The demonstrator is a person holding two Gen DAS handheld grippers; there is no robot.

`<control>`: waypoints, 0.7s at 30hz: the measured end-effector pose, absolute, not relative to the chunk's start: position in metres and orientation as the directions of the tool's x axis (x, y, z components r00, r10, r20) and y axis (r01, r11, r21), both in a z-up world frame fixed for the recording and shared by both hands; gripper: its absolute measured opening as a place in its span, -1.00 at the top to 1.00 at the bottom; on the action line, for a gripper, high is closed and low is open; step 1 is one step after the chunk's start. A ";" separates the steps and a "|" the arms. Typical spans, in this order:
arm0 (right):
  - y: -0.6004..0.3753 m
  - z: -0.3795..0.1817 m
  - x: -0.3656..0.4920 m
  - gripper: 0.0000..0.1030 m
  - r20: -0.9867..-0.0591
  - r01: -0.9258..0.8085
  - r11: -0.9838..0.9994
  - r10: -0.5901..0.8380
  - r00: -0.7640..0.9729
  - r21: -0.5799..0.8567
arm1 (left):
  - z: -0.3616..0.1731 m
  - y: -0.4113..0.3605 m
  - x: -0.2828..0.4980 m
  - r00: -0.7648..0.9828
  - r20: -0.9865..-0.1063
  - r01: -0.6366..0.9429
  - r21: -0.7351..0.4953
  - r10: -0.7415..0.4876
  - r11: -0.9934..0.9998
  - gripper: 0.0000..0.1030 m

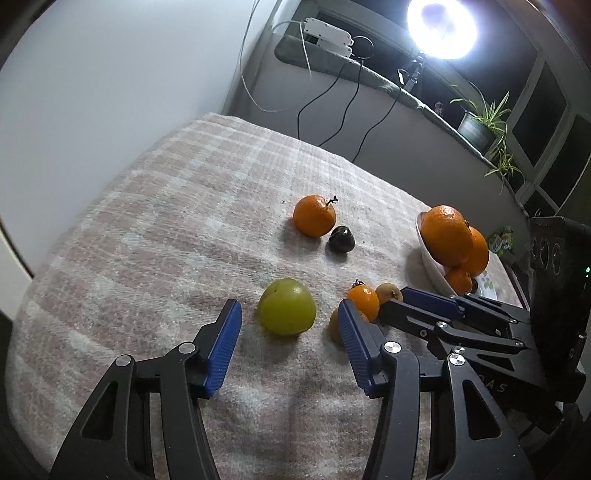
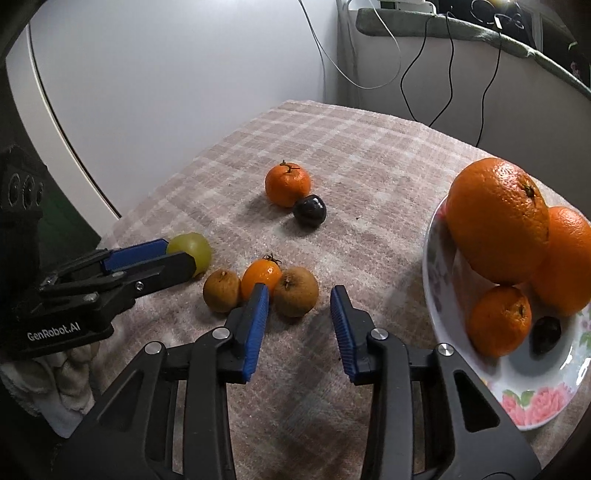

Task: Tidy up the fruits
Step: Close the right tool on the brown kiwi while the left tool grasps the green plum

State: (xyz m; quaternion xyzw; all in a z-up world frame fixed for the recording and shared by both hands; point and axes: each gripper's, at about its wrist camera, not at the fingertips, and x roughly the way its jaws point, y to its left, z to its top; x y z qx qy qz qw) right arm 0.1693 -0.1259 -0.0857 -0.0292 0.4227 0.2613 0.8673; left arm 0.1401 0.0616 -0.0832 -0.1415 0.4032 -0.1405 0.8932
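Observation:
My left gripper is open, its jaws on either side of a green fruit lying on the checked cloth; the fruit also shows in the right wrist view. My right gripper is open and empty, just in front of a brown fruit, a small tangerine and a second brown fruit. Farther back lie a tangerine and a dark plum, touching. A floral plate at the right holds three oranges and a dark fruit.
The checked cloth covers the table, whose far edge meets a white wall. Cables hang over a ledge behind. A bright lamp and a potted plant stand at the back right. The left gripper's body reaches in from the left.

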 end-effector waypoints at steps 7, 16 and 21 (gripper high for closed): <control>-0.129 -0.088 0.172 0.46 -0.747 -0.492 0.842 0.470 0.471 0.220 | -0.087 0.059 0.146 0.621 -0.687 0.134 -0.380 -0.376 0.915 0.11; -0.128 -0.088 0.172 0.49 -0.740 -0.505 0.829 0.492 0.458 0.239 | -0.089 0.063 0.146 0.625 -0.686 0.121 -0.385 -0.371 0.915 0.43; -0.129 -0.081 0.168 0.50 -0.723 -0.507 0.827 0.503 0.474 0.243 | -0.087 0.062 0.141 0.631 -0.682 0.119 -0.387 -0.371 0.914 0.43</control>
